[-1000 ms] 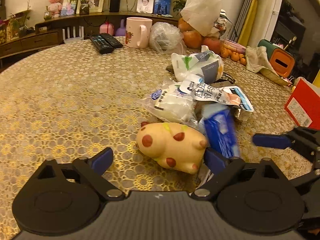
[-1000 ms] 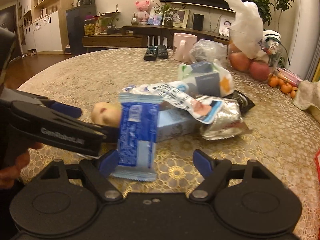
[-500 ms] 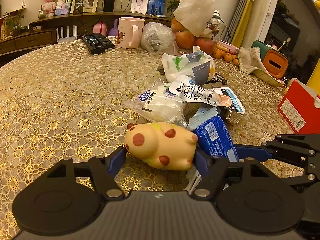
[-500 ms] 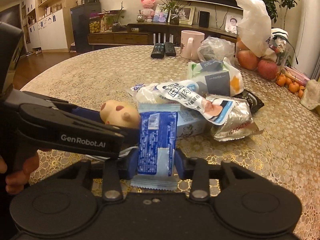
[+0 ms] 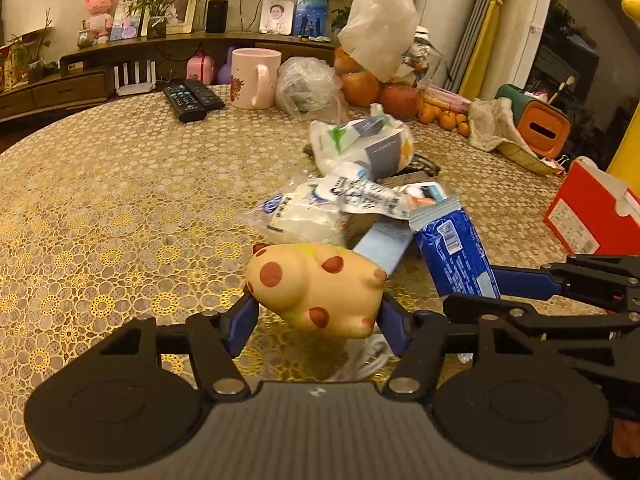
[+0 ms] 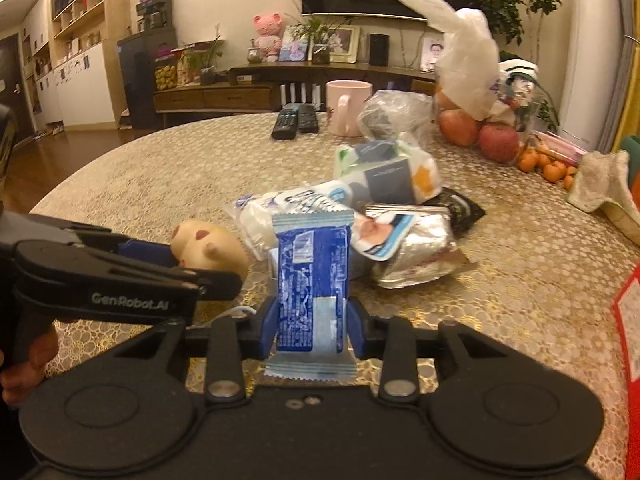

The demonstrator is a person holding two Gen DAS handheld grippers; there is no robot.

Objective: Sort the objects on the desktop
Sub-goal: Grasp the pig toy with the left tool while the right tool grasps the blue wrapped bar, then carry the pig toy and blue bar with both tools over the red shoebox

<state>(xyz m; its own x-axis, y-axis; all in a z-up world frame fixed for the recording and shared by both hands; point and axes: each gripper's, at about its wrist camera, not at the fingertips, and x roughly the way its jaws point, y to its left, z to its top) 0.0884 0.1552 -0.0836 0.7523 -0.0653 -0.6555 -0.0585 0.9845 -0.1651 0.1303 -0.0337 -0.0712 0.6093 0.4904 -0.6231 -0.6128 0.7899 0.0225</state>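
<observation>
My left gripper is shut on a yellow spotted squishy toy and holds it above the gold tablecloth. My right gripper is shut on a blue snack packet, held upright off the table. In the left wrist view the packet and the right gripper sit just to the right of the toy. In the right wrist view the toy and the left gripper are at the left. A pile of snack bags and wrappers lies on the table beyond both grippers.
A pink mug, two remotes and a clear bag stand at the back. Fruit under a white bag is at the back right. A red box and a cloth are at the right.
Both grippers closed, the left on the toy, the right on the blue packet. Both objects have since been lifted off the table.
</observation>
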